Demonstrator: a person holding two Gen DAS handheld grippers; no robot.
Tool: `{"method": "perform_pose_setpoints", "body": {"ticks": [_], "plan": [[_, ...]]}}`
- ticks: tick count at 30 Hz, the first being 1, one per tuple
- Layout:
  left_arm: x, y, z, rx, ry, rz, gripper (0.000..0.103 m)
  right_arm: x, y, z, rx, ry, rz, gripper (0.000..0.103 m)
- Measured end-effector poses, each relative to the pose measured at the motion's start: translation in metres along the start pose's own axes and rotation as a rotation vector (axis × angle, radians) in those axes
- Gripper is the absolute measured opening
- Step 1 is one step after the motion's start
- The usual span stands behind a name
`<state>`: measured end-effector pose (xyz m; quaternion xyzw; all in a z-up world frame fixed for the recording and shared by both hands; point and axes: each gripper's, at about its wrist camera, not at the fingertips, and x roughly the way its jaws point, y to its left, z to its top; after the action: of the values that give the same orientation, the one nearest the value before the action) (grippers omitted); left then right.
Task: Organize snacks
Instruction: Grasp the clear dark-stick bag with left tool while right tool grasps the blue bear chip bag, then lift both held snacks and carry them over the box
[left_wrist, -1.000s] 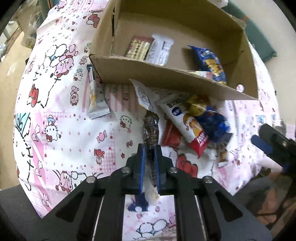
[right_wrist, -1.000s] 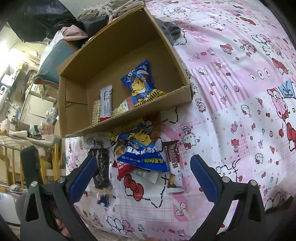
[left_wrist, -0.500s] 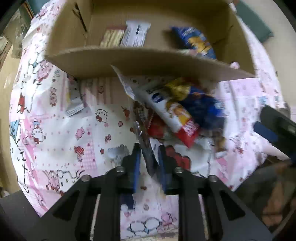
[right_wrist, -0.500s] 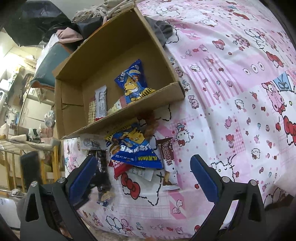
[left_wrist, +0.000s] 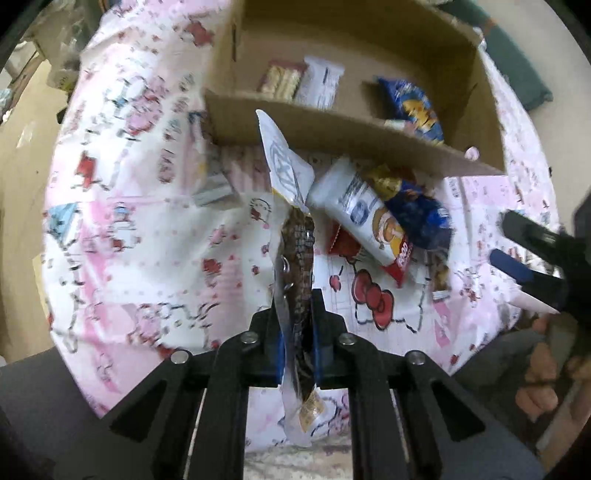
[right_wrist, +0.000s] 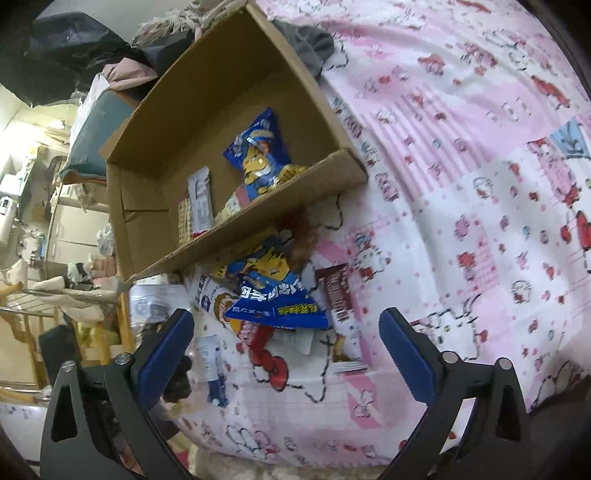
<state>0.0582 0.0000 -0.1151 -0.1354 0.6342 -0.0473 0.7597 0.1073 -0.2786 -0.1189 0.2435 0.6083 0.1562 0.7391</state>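
Snacks: 1 clear packet (left_wrist: 297, 258) with a dark filling is pinched in the left gripper (left_wrist: 298, 325), hanging over the sheet (left_wrist: 147, 221) in front of the box (left_wrist: 332, 127). Looks light and limp; film crinkly, likely slippery. Grip sits low on the pack, so the top flops. The pile (right_wrist: 273, 295) lies just beside the box wall; a few packs are already inside. Right gripper (right_wrist: 286, 343) spread wide over the pile, its jaws having just narrowed a little, nothing between them. Pouches probably puffy, crushable; best taken by a flat edge or seam.
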Motion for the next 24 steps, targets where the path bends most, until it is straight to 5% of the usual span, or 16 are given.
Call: {"method": "perform_pose_setpoints", "body": {"ticks": [4, 14, 19, 24], "plan": [[-0.025, 0.012, -0.009, -0.015, -0.043, -0.011, 0.008, 0.017, 0.015, 0.011, -0.073, 0.044, -0.018, 0.08], [-0.024, 0.01, -0.008, -0.024, -0.071, 0.003, 0.009, 0.071, 0.038, 0.013, -0.214, 0.134, -0.14, 0.076], [-0.025, 0.005, -0.01, -0.007, -0.1, 0.031, 0.009, 0.069, 0.05, 0.002, -0.305, 0.121, -0.188, 0.052], [-0.026, 0.008, -0.014, -0.007, -0.103, 0.026, 0.009, 0.039, 0.048, -0.014, -0.282, 0.12, -0.091, 0.037]]}}
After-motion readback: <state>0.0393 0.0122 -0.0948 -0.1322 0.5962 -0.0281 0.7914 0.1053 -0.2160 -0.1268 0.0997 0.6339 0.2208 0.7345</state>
